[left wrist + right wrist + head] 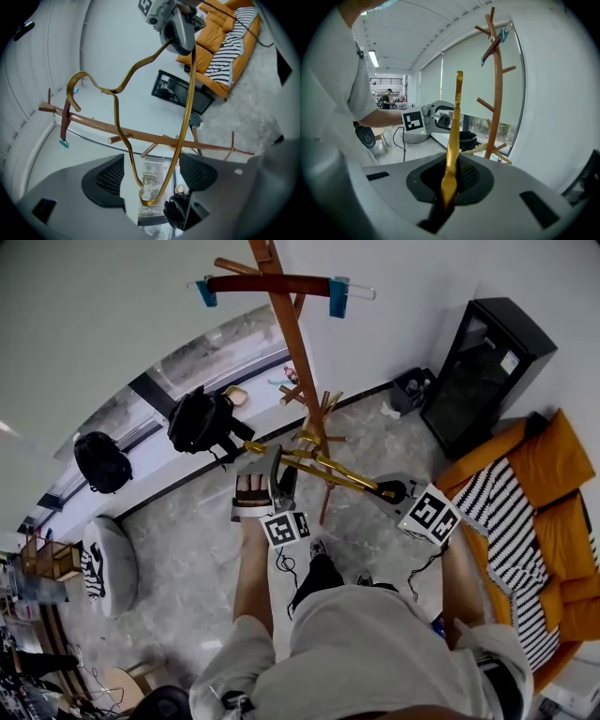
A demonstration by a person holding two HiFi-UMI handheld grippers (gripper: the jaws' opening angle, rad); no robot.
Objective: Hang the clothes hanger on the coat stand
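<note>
The head view alone took in both tools at once: the left gripper [270,457] and the right gripper [389,491] held out before the person, with a thin gold metal clothes hanger [328,468] spanning between them, just in front of the tall brown wooden coat stand [295,343]. Only that view also showed an orange sofa [553,474] draped with a black-and-white striped cloth [506,521], and two black backpacks [202,420] on the window ledge.

The left gripper view showed what the head view could not: the left gripper [152,176] had its jaws wide apart, with a bent corner of the gold hanger [187,93] lying between them and not pinched. The hanger's hook [77,80] curved close to the stand [140,135]; whether it touched could not be told.

The right gripper view showed the right gripper [450,178] clamped tight on the hanger's flat end [453,136], which rose edge-on.

A dark brown hanger with blue clips [272,283] hung near the stand's top.

No writing was legible; each gripper's cube [286,528] bore only black-and-white square markers.
</note>
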